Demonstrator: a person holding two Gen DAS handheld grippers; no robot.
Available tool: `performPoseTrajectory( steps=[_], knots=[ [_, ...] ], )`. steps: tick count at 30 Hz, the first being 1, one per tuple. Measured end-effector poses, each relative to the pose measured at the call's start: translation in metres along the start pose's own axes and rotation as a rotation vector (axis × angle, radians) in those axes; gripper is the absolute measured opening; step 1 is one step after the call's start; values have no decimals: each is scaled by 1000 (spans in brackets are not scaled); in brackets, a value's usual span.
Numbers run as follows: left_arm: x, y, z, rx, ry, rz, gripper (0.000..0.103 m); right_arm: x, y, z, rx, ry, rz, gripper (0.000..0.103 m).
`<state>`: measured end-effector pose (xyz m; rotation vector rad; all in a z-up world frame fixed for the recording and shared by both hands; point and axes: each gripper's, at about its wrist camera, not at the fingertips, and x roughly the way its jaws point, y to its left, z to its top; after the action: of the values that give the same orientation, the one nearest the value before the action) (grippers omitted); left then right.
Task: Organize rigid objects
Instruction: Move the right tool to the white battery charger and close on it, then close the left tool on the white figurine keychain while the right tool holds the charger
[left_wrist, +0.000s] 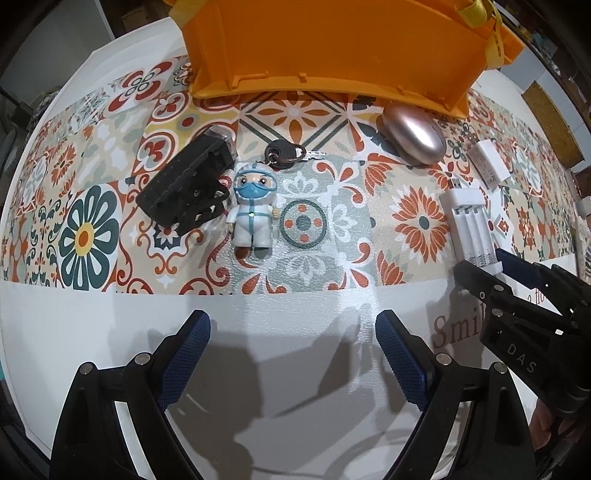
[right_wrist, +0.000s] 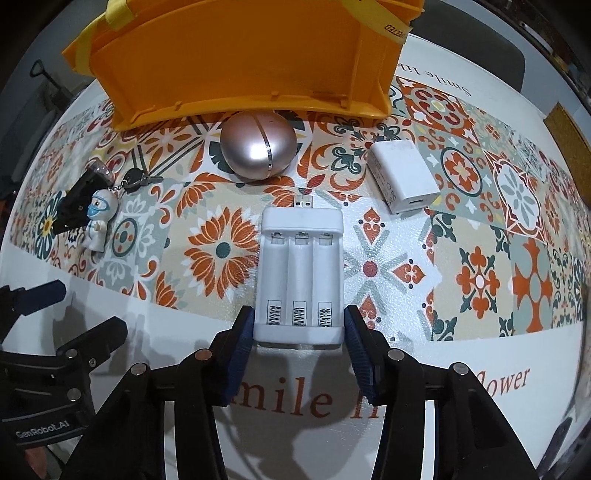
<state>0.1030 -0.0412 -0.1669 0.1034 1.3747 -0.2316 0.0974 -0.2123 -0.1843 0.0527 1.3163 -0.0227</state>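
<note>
A white three-slot battery charger (right_wrist: 299, 266) with a USB plug lies on the patterned mat, slots up and empty. My right gripper (right_wrist: 297, 328) is shut on its near end, one blue pad against each long side; the left wrist view shows the same gripper (left_wrist: 484, 260) at the charger (left_wrist: 469, 221). My left gripper (left_wrist: 293, 319) stands open over the mat's white margin with nothing between its fingers. An orange bin (right_wrist: 240, 55) stands at the back of the mat.
On the mat lie a pink egg-shaped case (right_wrist: 258, 147), a white USB adapter (right_wrist: 404, 177), a small masked figure keychain (left_wrist: 253, 210) with a key (left_wrist: 284, 153), and a black clip-like part (left_wrist: 184, 184). The orange bin (left_wrist: 332, 48) is just behind them.
</note>
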Motion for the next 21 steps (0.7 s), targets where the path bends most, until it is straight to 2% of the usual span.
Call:
performPoseTrajectory(
  steps=[10,21],
  knots=[
    [-16,13,-14,33,-102,19,92,-18,0,-11,6,-38,-8,48],
    [-33,7,-10,81,-227,63,92,-39,4,-11,29,-80,45,49]
  ],
)
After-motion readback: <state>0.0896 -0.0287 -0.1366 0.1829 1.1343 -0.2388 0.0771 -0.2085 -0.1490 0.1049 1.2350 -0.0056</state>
